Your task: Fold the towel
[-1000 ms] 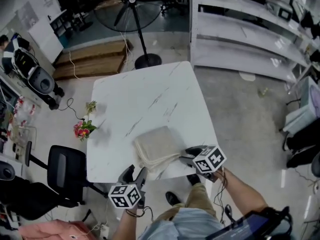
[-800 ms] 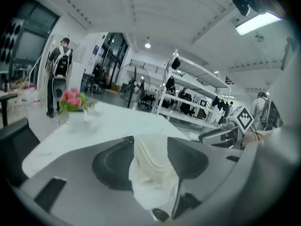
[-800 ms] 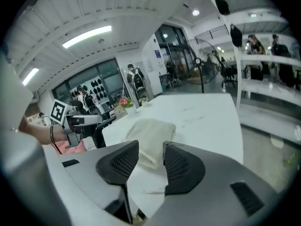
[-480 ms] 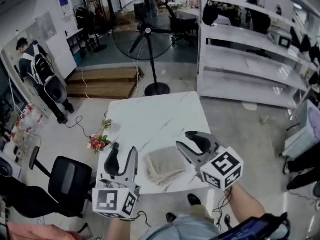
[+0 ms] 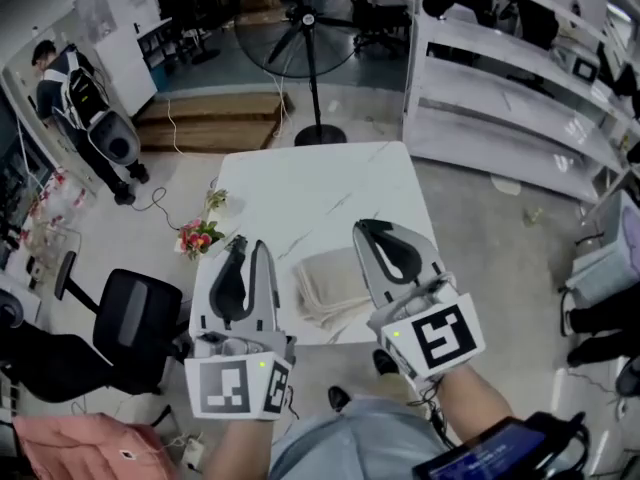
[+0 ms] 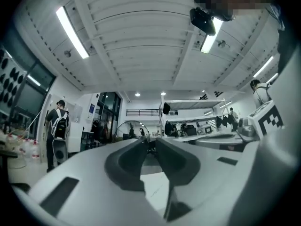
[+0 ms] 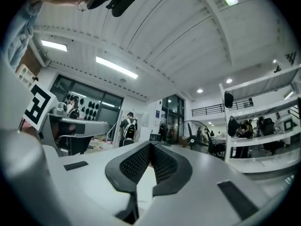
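Head view: folded beige towel (image 5: 325, 286) lies flat on the white marble table (image 5: 300, 183), close to the near edge, a bit right of the middle of that edge. Neither gripper touches it.

Left gripper (image 5: 250, 243) is held up above the table's near left corner and points away from the person. Its jaws have just been closing; the left gripper view (image 6: 151, 143) shows them narrow, a thin slit between the tips, nothing in it.

Right gripper (image 5: 367, 226) is held up above the near right part of the table and overlaps the towel's right edge in the picture. Its jaws have just been closing; in the right gripper view (image 7: 151, 147) the 2 textured pads meet at the tip, closed on nothing.

Both gripper views look roughly level into the room: ceiling strip lights, shelving, people far off.

Around the table: standing fan (image 5: 307, 16) beyond the far edge, black chair (image 5: 135, 320) at the left, bunch of flowers (image 5: 198, 236) on the floor by the left edge, person with a backpack (image 5: 75, 86) far left, white shelving (image 5: 500, 98) at the right.
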